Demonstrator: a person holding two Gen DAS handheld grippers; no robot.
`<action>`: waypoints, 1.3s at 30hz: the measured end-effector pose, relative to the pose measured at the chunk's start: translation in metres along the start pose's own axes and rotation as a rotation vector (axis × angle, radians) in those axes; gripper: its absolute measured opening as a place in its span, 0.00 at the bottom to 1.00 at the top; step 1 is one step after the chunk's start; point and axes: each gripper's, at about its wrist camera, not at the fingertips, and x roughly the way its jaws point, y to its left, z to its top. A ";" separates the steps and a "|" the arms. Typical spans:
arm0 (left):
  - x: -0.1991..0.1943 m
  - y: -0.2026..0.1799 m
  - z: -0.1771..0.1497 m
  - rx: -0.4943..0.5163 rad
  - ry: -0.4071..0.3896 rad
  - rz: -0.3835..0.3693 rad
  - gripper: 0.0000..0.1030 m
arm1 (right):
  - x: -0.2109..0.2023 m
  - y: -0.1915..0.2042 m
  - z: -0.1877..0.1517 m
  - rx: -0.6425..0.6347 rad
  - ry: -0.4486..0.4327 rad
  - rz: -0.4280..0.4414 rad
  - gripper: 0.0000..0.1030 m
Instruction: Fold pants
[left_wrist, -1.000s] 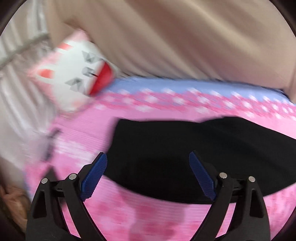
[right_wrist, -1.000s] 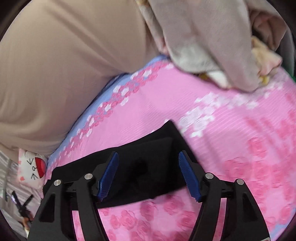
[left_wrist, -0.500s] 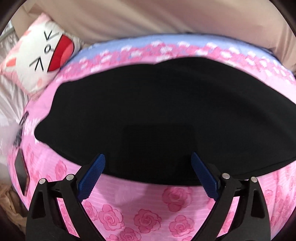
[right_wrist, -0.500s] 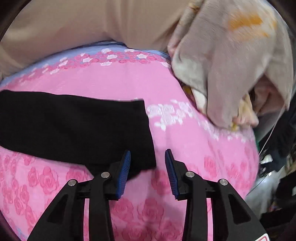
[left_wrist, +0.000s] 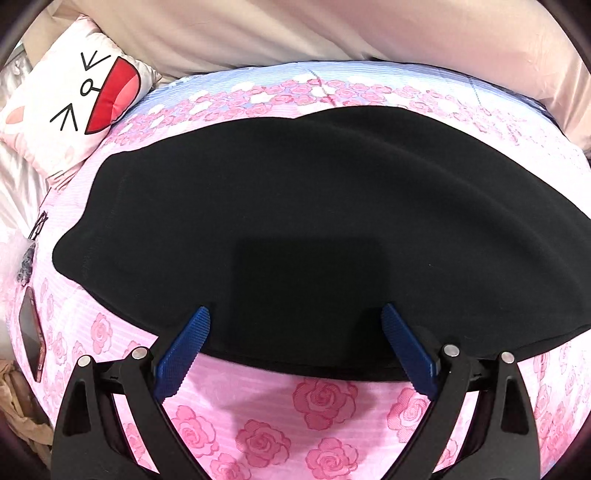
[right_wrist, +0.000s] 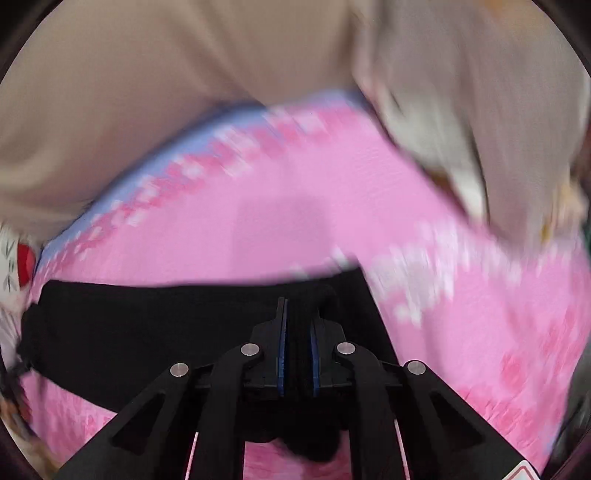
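The black pants (left_wrist: 295, 221) lie flat on a pink rose-print bedsheet (left_wrist: 314, 406), filling the middle of the left wrist view. My left gripper (left_wrist: 295, 332) is open, its blue pads over the pants' near edge, empty. In the right wrist view, which is blurred, the pants (right_wrist: 147, 325) stretch to the left. My right gripper (right_wrist: 297, 321) is shut on the pants' right end, with black cloth bunched between the pads.
A white cartoon-face pillow (left_wrist: 74, 96) sits at the back left. A phone (left_wrist: 31, 339) lies at the bed's left edge. A beige quilt (left_wrist: 332, 29) runs along the back. A heap of beige and floral bedding (right_wrist: 480, 110) sits to the right.
My right gripper closed on the pants' right end and is moving, blurring its view. My left gripper stayed open and came slightly closer over the pants' near edge.
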 end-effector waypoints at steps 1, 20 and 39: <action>-0.001 0.001 0.002 -0.002 -0.001 0.000 0.90 | -0.033 0.025 0.005 -0.103 -0.123 0.014 0.09; -0.005 -0.050 0.006 0.056 -0.009 -0.080 0.90 | 0.008 -0.012 -0.035 -0.031 0.027 -0.161 0.51; 0.014 0.035 0.008 -0.104 0.021 0.053 0.92 | -0.022 0.053 -0.031 -0.086 -0.099 -0.339 0.27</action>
